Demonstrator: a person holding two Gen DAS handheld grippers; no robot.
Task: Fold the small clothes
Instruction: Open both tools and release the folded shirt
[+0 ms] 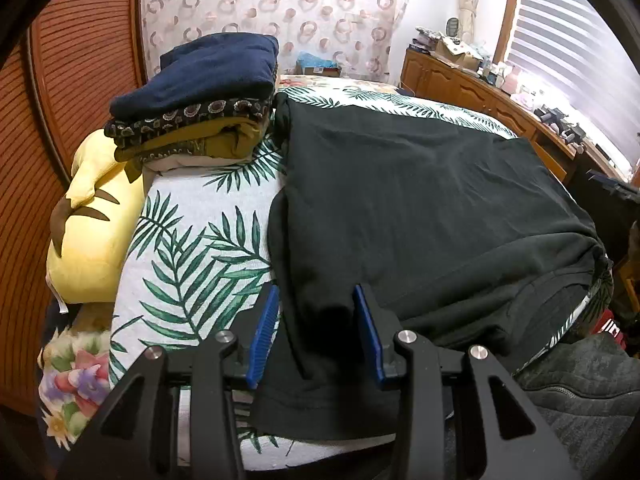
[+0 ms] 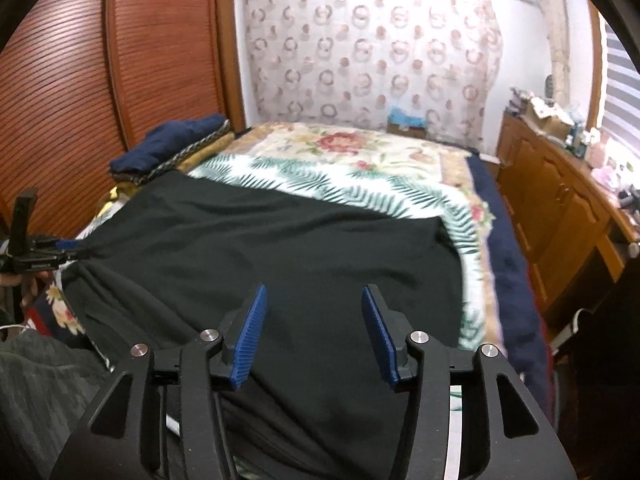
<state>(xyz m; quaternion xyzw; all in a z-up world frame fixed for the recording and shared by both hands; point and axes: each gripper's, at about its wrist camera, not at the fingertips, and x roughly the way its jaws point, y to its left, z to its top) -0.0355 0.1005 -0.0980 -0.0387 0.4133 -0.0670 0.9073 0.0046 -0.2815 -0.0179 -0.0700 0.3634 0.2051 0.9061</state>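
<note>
Lying spread across the leaf-print bed [image 1: 192,216], a black garment [image 1: 420,208] passes between the parted, non-gripping jaws of the left hand-held gripper [image 1: 316,304] at its near edge, while the right hand-held gripper [image 2: 314,304] hovers open above the cloth.

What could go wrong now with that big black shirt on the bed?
The black shirt hangs over the near edge of the bed, so it might slide off. Both the left gripper and the right gripper are open above it, so nothing pins it down. A wide fold towards the pile of folded clothes beside it could knock the pile over.
</note>
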